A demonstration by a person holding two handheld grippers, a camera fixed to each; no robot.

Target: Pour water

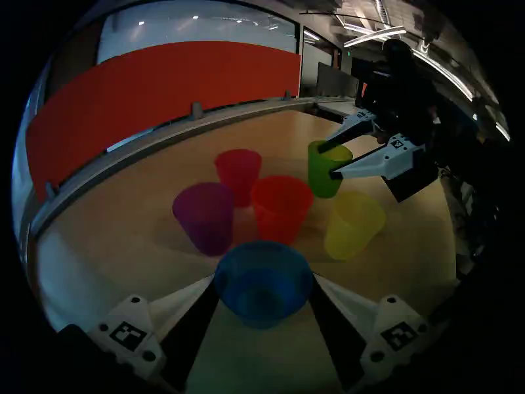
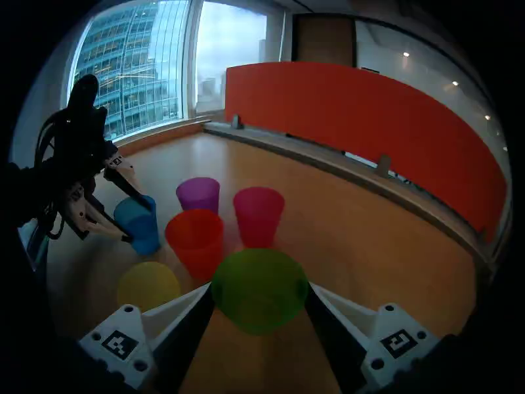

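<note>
Between the jaws of the left gripper sits a translucent blue cup, clamped from both sides, mouth up; the right gripper clamps a green cup likewise. A purple cup, pink cup, red cup and yellow cup cluster between them on the wooden bench, an orange wall panel and tall windows behind.

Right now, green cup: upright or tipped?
Upright: in the left gripper view the green cup is rim up, clamped between the fingers of the right gripper. Water inside: cannot tell.
</note>
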